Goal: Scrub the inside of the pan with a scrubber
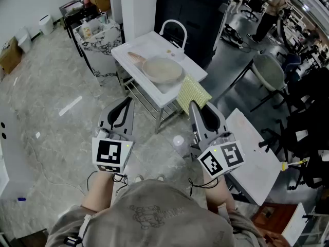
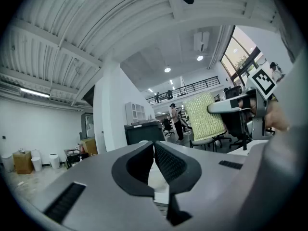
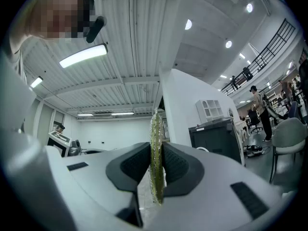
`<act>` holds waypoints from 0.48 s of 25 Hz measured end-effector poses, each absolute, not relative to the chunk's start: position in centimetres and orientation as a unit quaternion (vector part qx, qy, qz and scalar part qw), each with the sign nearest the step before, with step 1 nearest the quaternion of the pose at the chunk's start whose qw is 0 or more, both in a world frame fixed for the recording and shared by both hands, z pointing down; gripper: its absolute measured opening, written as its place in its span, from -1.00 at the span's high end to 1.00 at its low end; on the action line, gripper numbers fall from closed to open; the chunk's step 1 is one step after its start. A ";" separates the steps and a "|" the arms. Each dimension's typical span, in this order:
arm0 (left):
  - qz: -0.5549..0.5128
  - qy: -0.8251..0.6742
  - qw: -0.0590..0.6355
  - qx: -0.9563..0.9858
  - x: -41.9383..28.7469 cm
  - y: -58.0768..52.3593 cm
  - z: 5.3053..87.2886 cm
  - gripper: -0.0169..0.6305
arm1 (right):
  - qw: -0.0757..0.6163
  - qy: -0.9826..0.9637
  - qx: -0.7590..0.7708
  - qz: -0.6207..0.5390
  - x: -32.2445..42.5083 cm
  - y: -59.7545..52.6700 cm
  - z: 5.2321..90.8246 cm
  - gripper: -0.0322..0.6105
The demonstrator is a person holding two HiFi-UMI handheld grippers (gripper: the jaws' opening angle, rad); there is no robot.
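A beige pan (image 1: 162,69) with a wooden handle lies in a white sink basin (image 1: 134,52) on a metal stand, ahead of me in the head view. My right gripper (image 1: 196,106) is shut on a yellow-green scrubber (image 1: 192,93) that sticks up from its jaws near the sink's front right corner. In the right gripper view the scrubber (image 3: 156,153) shows edge-on, pinched between the dark pads. My left gripper (image 1: 123,107) is held left of the sink's front, shut on nothing; its pads (image 2: 144,160) meet at the tips in the left gripper view. The scrubber (image 2: 204,115) is also visible there.
A curved white faucet (image 1: 175,30) rises behind the pan. A dark cabinet (image 1: 193,14) stands beyond the sink, and a marble-patterned table (image 1: 100,40) at its left. A white table (image 1: 254,156) and chairs (image 1: 270,71) are on the right. A person (image 1: 270,6) stands far off.
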State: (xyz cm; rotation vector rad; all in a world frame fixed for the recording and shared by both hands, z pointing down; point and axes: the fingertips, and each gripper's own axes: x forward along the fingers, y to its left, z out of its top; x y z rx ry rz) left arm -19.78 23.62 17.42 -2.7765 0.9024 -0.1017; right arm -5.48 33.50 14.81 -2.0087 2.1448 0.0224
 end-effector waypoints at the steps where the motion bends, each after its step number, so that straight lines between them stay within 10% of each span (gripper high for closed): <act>1: -0.035 0.306 0.111 -0.945 -19.6 23.9 17.5 0.88 | 0.102 0.726 -0.680 0.007 -5.3 33.8 15.0 0.67; 12: -0.042 0.310 0.115 -0.943 -17.7 26.1 18.0 0.88 | 0.123 0.720 -0.683 0.001 -2.4 36.1 15.5 0.67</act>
